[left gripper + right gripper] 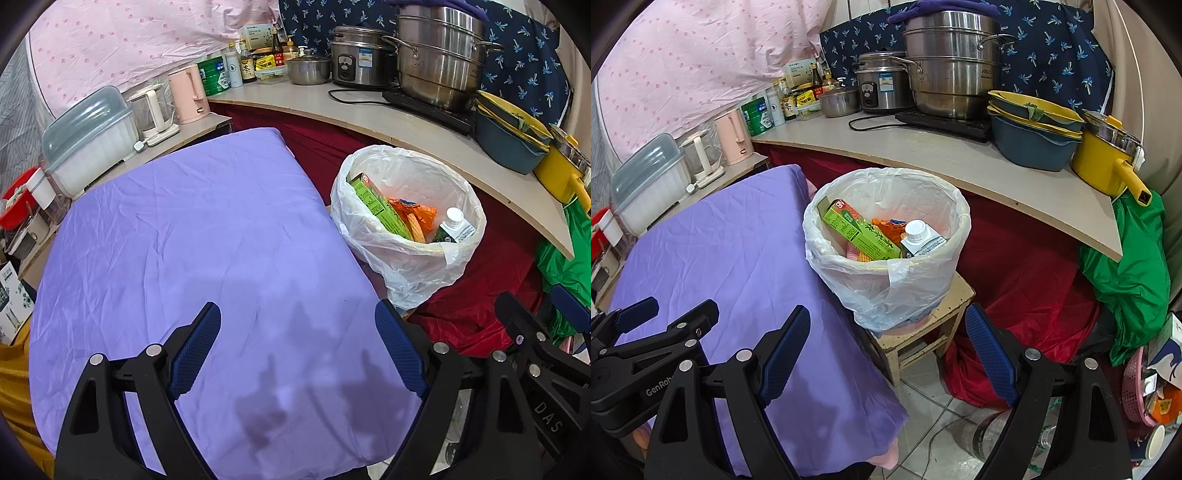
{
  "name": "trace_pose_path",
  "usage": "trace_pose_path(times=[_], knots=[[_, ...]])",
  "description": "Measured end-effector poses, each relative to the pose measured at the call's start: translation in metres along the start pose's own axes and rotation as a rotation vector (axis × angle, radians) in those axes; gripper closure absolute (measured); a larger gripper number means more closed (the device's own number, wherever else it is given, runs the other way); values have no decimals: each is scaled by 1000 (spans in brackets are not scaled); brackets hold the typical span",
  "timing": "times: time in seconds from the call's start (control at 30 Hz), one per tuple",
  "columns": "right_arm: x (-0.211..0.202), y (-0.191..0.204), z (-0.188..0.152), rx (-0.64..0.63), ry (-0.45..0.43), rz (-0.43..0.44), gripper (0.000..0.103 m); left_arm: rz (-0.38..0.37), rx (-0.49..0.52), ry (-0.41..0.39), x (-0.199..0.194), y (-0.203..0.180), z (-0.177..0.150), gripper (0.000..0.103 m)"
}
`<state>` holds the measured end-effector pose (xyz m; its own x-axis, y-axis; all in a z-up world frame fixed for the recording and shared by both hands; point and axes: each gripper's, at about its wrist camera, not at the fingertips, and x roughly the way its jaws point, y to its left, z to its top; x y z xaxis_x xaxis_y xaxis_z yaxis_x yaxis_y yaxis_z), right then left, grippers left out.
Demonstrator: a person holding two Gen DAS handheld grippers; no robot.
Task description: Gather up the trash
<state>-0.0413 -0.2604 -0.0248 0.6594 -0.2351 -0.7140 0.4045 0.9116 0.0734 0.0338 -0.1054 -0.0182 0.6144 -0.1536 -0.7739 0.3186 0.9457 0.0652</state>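
Note:
A bin lined with a white plastic bag [395,258] [886,288] stands on a small wooden stool [945,306] beside the purple-covered table [192,236] [731,251]. Inside it lie a green carton [380,206] [860,232], an orange wrapper [417,214] [886,225] and a white-capped carton [456,225] [921,238]. My left gripper [299,347] hangs open over the bare purple cloth, nothing between its fingers. My right gripper [886,347] is open too, in front of the bin and stool, holding nothing. The right gripper also shows at the left wrist view's right edge.
A curved counter [960,162] behind the bin carries steel pots [953,62], a rice cooker [882,88], stacked basins [1034,133] and a yellow pot [1104,162]. Kettles [186,94] and a lidded box [88,136] stand left of the table. Red cloth [1027,288] and a green bag [1130,273] lie under the counter.

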Motion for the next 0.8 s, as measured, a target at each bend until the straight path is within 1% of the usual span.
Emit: trace_pose_path(times=[0.7,0.77,0.8], knots=[[1,1,0,2,0,2,20,5,0,-1,1,-1,1,22],[2,0,0,0,1,3,20,17,1,-6,2,-1,1,21],[1,0,0,1,0,1,20,26,1,-9,2,-1,1,19]])
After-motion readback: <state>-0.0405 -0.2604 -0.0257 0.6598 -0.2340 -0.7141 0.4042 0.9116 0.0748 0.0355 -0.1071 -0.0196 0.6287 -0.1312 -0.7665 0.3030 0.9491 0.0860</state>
